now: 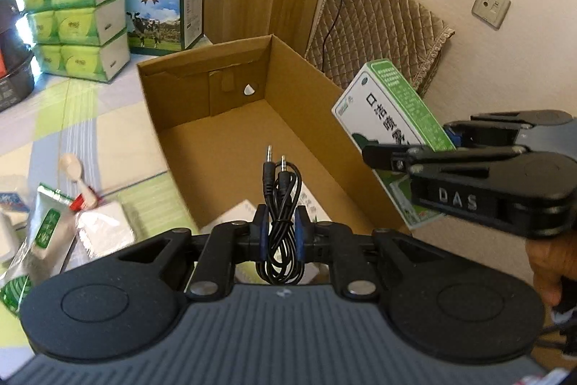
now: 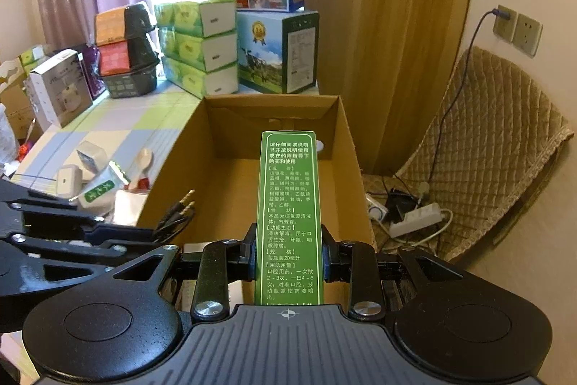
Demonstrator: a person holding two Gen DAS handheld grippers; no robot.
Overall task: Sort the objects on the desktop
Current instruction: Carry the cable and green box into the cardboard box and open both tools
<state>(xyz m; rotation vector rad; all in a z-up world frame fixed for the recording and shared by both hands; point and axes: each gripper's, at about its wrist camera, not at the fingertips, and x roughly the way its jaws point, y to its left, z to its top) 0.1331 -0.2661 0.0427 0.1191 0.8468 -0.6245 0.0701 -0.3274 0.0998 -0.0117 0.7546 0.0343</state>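
On my left, the left gripper [image 1: 281, 233] has its fingers clenched on a bundled black cable [image 1: 281, 204], pinched around the middle of the coil, with the two jack plugs poking out ahead of the fingertips and the loops hanging behind. I'd call it light and floppy; gripping the bundle as a whole looks right, since a single strand would likely slither out. Ahead of and below those fingers sits the open cardboard box [image 1: 310, 82], its floor mostly bare, with a white booklet [image 1: 234, 219] just under the fingers.

Off to the left of the fingers, on the bench [image 1: 119, 132], lie the leftovers: a silver pouch [image 1: 47, 226], a wooden spoon [image 1: 74, 168] and a white packet [image 1: 102, 230].

Moving right, the right gripper [image 2: 288, 259] is grasping a green medicine box [image 2: 288, 204], fingers pressing its two broad faces near the lower end, the long body sticking forward over the box's near edge. Thin card, probably light and stiff but crushable, so I'd go easy on the squeeze.
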